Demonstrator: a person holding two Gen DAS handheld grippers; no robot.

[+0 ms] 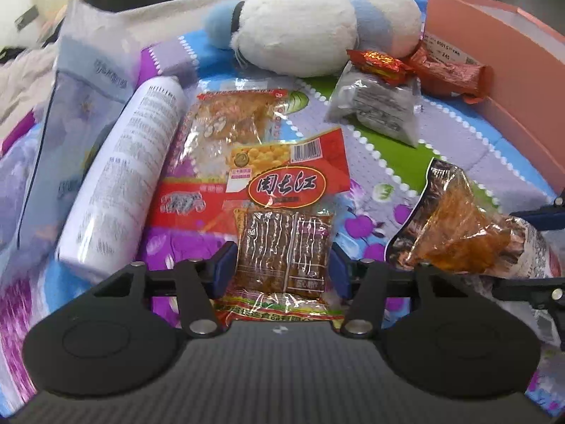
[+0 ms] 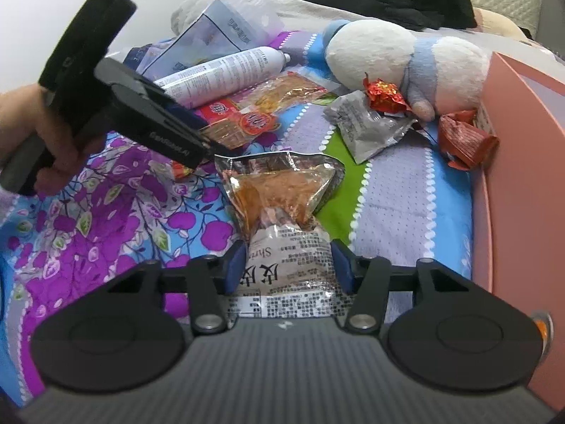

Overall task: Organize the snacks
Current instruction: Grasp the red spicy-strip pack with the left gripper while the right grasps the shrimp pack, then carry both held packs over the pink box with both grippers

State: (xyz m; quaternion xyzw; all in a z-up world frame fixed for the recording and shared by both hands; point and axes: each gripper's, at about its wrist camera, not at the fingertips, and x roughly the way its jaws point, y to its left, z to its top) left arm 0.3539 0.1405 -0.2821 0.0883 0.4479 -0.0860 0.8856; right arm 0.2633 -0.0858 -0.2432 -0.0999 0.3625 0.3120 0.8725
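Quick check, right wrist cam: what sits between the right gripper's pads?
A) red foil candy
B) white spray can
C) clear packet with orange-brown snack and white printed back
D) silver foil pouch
C: the right gripper has its blue pads against both sides of the clear snack packet, white printed end nearest the camera.

"周长江" on red snack packet

Snack packets and other things on the bed, counted

Six snack packets: two red-labelled clear ones overlapping, one crinkled orange-filled bag, one grey foil sachet, one small red-and-gold wrapper, one reddish-brown wrapper. One white spray can, one plush toy, one pink box, two hand-held grippers.
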